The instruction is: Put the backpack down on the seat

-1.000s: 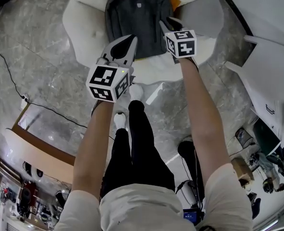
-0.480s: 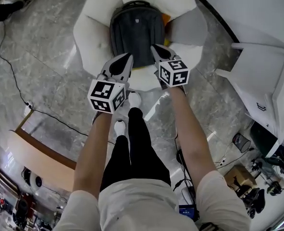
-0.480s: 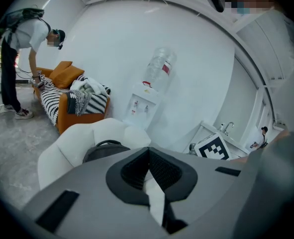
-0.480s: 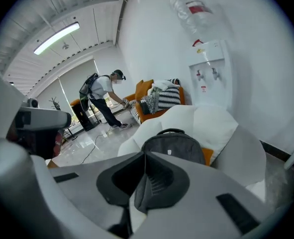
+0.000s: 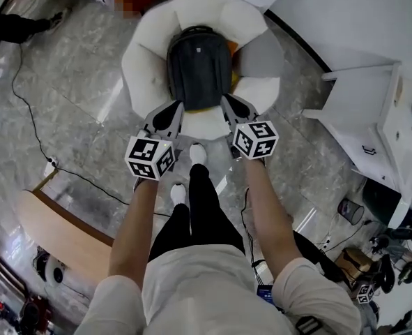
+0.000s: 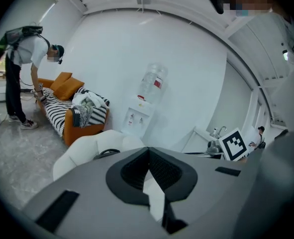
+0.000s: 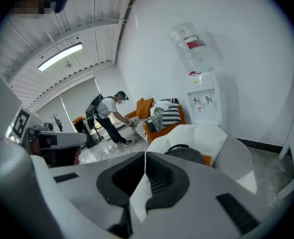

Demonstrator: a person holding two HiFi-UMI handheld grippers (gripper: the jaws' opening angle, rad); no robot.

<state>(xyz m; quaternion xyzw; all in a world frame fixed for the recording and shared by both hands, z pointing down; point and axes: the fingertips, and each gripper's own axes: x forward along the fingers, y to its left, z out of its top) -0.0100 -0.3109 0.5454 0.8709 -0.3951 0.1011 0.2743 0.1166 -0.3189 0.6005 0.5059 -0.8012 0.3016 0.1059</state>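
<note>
A dark grey backpack (image 5: 199, 65) stands on the seat of a white round armchair (image 5: 147, 56), leaning on its back; an orange cushion shows beside it. My left gripper (image 5: 176, 107) and right gripper (image 5: 226, 101) hover short of the chair's front edge, apart from the bag. Both are shut with nothing in them. In the left gripper view the jaws (image 6: 147, 149) meet over the armchair (image 6: 84, 148), with only the backpack's handle (image 6: 105, 153) showing. From the right gripper (image 7: 146, 154) I see the backpack's top (image 7: 189, 154) in the chair (image 7: 214, 133).
A water dispenser (image 6: 139, 119) stands at the wall behind the chair. Left of it is an orange sofa with striped cushions (image 6: 72, 108), and a person (image 6: 22, 68) bends over it. White furniture (image 5: 373, 110) is at the right. A cable (image 5: 21, 100) crosses the marble floor.
Both grippers have pulled back from the backpack toward the person and risen. The right gripper, earlier at the bag's right side, is now clear of it. The bag stays on the seat.
</note>
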